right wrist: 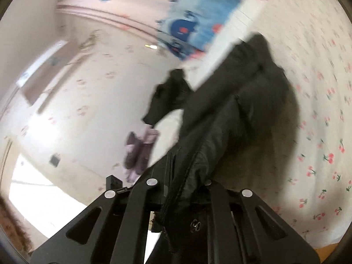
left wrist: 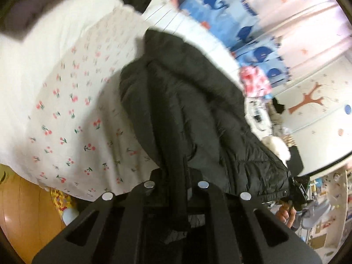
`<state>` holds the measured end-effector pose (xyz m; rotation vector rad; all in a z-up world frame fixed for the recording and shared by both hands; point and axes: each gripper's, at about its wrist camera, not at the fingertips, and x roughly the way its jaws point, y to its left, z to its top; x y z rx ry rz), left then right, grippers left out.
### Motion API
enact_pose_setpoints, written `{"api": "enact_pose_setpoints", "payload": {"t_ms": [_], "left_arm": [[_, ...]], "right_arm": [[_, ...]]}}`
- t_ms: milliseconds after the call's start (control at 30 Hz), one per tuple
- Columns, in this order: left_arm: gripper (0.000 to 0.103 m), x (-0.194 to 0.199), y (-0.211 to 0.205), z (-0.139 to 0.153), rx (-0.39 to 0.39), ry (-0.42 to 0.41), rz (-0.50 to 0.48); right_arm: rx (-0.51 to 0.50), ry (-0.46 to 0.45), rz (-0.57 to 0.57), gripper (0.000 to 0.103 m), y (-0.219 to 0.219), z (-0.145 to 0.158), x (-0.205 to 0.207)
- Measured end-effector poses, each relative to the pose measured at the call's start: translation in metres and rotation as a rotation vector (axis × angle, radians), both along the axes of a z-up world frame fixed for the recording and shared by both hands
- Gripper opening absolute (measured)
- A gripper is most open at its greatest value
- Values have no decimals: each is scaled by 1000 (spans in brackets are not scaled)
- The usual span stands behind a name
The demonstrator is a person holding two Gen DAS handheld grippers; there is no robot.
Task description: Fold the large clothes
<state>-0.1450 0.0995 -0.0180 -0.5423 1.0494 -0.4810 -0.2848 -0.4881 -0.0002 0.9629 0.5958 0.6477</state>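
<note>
My left gripper and right gripper jaws are each clamped on the black quilted puffer jacket, which stretches lengthwise ahead of the jaws over the cherry-print bedsheet; its far end is blurred.

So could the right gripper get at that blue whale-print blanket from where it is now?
Probably not yet. The right gripper is shut on the black jacket, whose bulk stretches between it and the whale-print blanket, so it would have to let go first.

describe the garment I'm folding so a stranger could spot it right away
Look at the bed with the cherry-print sheet. Lying on it is a black puffer jacket, quilted, with both hand-held grippers pinching its edge. It is the only big dark thing there; the blanket behind it is blue.
</note>
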Motion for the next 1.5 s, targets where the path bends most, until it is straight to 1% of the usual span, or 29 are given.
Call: {"api": "enact_pose_setpoints", "payload": {"t_ms": [100,200,267,300,333,400,467,500,533,567,600,633,667,733,767,833,867,1000,1033,1067,1100,1133,1167,1200,1267,1367,1433,1467,1500], "left_arm": [[8,-30,22,29,-37,-37,-21],[8,-64,34,39,-44,-36,-60],[8,-91,33,36,-19,-22,-135],[10,-102,30,31,14,-12,-184],[11,-116,30,23,72,13,-232],[18,-131,44,8,142,68,-248],[24,-133,68,-1,270,97,-168],[24,-128,86,-1,327,109,-97],[24,-120,99,-1,333,118,-48],[26,-108,113,4,325,111,13],[28,-95,116,10,337,83,41],[29,-85,112,16,353,46,43],[32,-63,98,23,351,-8,26],[45,-24,60,31,287,-101,-6],[55,-7,43,30,261,-128,-16],[57,28,8,24,238,-166,-15],[57,48,-9,18,230,-174,-14],[57,108,-55,-3,205,-170,30],[57,122,-62,-9,190,-166,49],[57,126,-67,-13,184,-162,62],[58,133,-71,-20,179,-152,74],[58,138,-79,-30,177,-140,76],[58,146,-84,-37,179,-118,72],[58,152,-88,-42,192,-99,70],[58,156,-92,-42,208,-99,63],[58,153,-95,-22,232,-188,64],[69,154,-100,-14,240,-237,62],[76,157,-103,-15,248,-245,64],[76,162,-107,-20,263,-238,62]], "right_arm": [[-4,-49,18,8,-6,23,-28],[-17,-57,28,8,-11,30,-63],[-43,-31,82,9,-16,26,-83],[-79,9,127,11,-15,19,-96],[-135,65,138,14,-16,10,-109],[-222,169,94,22,-30,-7,-132],[-246,235,6,24,-55,-14,-141],[-260,257,-56,28,-68,-13,-141],[-291,257,-111,43,-74,-8,-137],[-334,238,-144,53,-73,1,-127],[-382,189,-138,67,-62,15,-104],[-405,163,-119,73,-54,23,-83],[-438,137,-90,73,-39,31,-58],[-567,115,-42,74,5,39,15],[-613,116,-40,75,22,38,39],[-691,143,-56,75,51,24,105],[-725,184,-89,75,59,12,140],[-908,291,-226,75,80,-27,214],[-934,301,-230,75,84,-36,224],[-936,301,-209,74,85,-46,231],[-937,297,-172,57,86,-52,237],[-923,289,-137,25,83,-55,242],[-907,279,-113,14,83,-57,242],[-927,239,-121,8,85,-49,240],[-922,170,-148,5,88,-25,229],[-915,81,-243,5,77,12,205],[-941,105,-262,5,68,10,206],[-963,157,-250,5,64,-7,213],[-975,213,-223,7,62,-24,220]]}}
